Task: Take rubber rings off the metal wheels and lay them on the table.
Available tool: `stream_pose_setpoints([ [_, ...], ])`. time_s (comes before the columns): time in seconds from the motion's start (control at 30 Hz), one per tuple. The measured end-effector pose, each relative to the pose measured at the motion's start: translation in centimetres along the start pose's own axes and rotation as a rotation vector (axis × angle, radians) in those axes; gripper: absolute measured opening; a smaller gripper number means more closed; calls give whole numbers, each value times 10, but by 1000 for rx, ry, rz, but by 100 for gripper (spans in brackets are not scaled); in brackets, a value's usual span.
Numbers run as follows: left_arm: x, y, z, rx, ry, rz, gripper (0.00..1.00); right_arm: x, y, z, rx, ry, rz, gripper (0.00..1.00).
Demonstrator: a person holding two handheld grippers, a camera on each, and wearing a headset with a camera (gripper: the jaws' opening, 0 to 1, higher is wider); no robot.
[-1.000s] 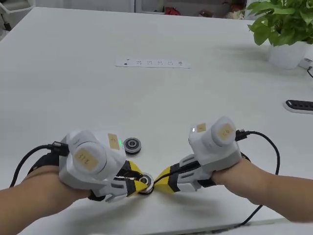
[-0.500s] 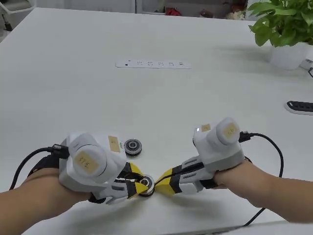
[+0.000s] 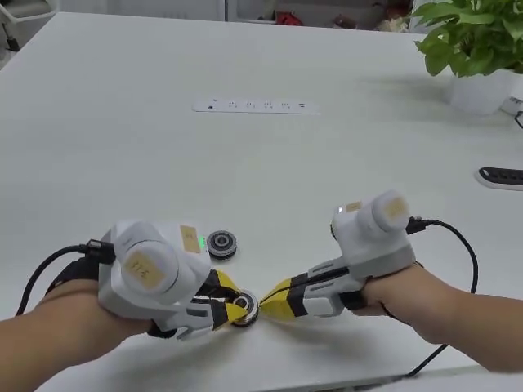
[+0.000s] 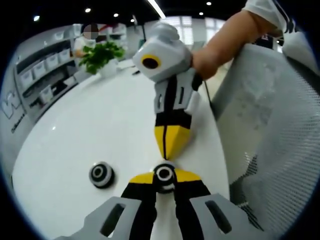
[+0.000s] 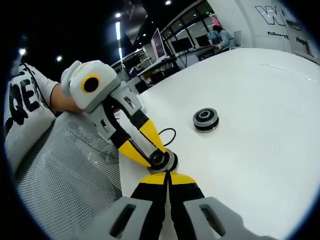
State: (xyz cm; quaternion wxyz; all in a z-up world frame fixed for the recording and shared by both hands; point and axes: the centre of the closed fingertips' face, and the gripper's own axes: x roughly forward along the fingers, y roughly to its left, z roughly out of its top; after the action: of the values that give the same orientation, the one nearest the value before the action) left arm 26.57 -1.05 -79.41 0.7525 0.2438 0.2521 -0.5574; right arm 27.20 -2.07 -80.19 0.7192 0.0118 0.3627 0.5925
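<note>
Left gripper (image 4: 164,176) has its jaws closed on the wheel (image 3: 243,308) — one yellow tip on either side of it, clamped snug; the wheel sits flat on the table (image 3: 163,147), close to the near edge. Second wheel (image 3: 221,242) lies flat just beyond the wheel and a touch to its left, apart from both grippers; a dark ring (image 4: 93,176) runs round its rim. Right gripper (image 3: 273,305) meets the wheel from the side opposite the left one; its jaws are pressed together into a single yellow point, and that point touches the wheel's edge; whether a bit of ring is nipped between the tips I cannot tell. Far beyond the wheel a white power strip (image 3: 255,105) lies across the table; beyond and well to the right of the wheel stands a potted plant (image 3: 466,37) — and nearer than that, also to the right, a black strip (image 3: 500,175) lies at the table's edge. A black cable (image 3: 462,245) loops away to the right of the wheel, off the back of the right gripper.
</note>
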Motion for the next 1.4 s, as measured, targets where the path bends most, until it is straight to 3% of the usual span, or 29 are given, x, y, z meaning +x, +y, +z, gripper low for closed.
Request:
stream_pose_setpoints([
  [0.17,0,0,0,0,0,0,13,1,1,2,-27,-9,-3,0],
  [0.47,0,0,0,-1,1,1,13,3,2,-4,-111,29,-22,1],
  [0.63,0,0,0,-1,1,1,13,5,5,-7,-146,45,-12,14],
  [0.77,0,0,1,-2,1,2,13,8,8,-5,-189,45,-8,18],
  [1.17,0,0,1,-2,0,2,13,16,11,-3,-290,59,-22,22],
  [1.4,0,0,0,-5,-3,2,13,13,8,-5,-298,69,-19,18],
])
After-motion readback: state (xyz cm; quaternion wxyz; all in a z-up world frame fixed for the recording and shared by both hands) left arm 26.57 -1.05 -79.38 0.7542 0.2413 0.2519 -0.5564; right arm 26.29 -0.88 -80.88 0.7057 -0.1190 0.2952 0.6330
